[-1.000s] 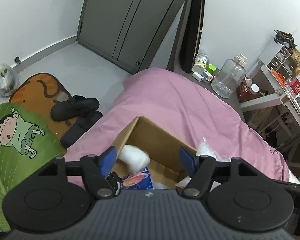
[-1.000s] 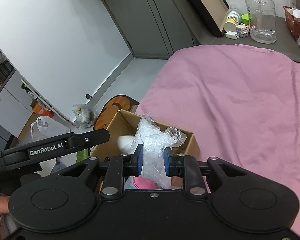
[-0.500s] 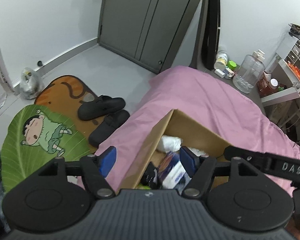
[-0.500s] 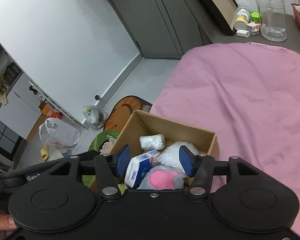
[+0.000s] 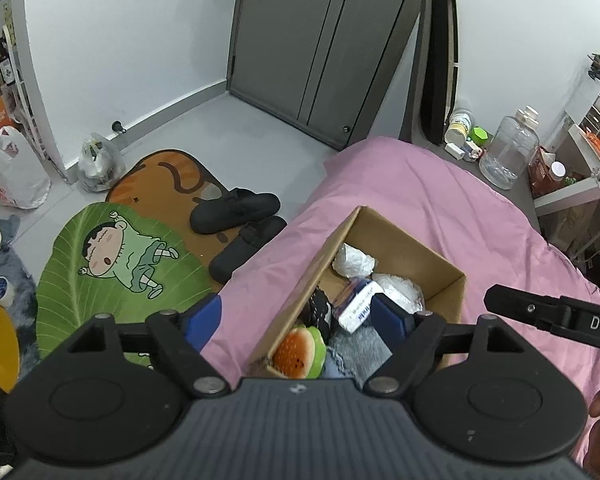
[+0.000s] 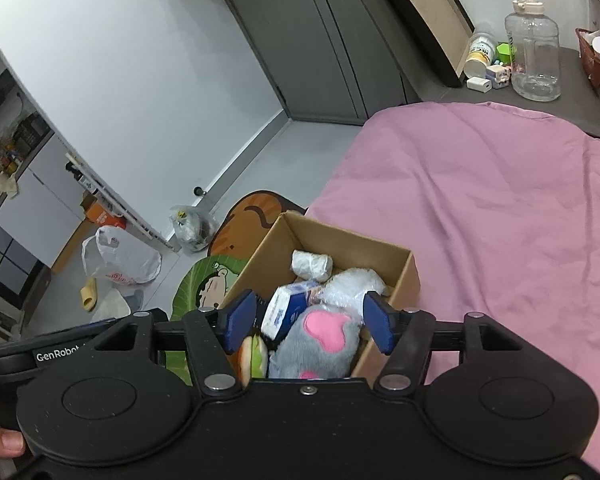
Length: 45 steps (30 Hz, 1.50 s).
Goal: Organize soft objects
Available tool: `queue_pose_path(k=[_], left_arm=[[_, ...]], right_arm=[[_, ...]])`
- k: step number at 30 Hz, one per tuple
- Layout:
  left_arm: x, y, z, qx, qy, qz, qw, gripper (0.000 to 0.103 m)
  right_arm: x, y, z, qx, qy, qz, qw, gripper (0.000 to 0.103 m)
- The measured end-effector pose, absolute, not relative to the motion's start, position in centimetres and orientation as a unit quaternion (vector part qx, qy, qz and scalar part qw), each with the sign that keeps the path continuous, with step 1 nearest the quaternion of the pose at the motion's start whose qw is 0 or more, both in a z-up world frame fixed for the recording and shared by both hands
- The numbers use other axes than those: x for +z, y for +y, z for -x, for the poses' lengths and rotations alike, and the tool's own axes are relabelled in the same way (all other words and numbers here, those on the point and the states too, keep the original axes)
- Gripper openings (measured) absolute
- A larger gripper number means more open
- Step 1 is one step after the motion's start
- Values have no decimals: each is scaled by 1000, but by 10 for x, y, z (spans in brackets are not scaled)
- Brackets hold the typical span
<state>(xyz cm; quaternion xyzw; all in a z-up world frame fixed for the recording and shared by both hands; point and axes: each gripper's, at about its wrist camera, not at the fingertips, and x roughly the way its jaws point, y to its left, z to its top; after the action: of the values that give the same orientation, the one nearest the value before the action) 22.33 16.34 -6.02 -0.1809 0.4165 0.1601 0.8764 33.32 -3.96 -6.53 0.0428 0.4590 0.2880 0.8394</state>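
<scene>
On the pink bed (image 6: 500,208), a cardboard box (image 6: 400,276) held the soft objects: a grey plush (image 6: 320,340), a crumpled plastic bag (image 5: 400,290) and a burger toy (image 5: 300,350). Above it, the right tool (image 6: 307,322) and left tool (image 5: 298,322) had just been opening, both wide and empty.

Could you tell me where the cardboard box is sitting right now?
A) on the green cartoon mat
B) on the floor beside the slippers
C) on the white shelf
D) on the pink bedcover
D: the box rests on the pink bedcover, which surrounds it in both wrist views.
</scene>
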Motion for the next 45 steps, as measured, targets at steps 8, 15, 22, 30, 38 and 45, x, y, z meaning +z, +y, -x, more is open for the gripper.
queue_pose_path(k=[8,15,22,30,38,45], left_arm=[[-37,149,-197,166,415,175,877,97],[-20,139,-169,172,403,176,881,103],[-5,127,-139,177,399,169,884,103],[10,107,-101,180,385,156,892,103],[25,89,-65,180,370,142,900,103],[34,74,-34,187,364,124,904,103]], right_arm=[[-39,-45,-306,305,450,-21,839,96],[-19,-52,-279,318,442,-7,839,103],[-6,-67,-252,311,436,-5,844,103],[12,-86,-210,317,417,12,852,103],[30,-108,-173,309,399,7,863,103],[44,-128,-142,293,382,-12,876,103]])
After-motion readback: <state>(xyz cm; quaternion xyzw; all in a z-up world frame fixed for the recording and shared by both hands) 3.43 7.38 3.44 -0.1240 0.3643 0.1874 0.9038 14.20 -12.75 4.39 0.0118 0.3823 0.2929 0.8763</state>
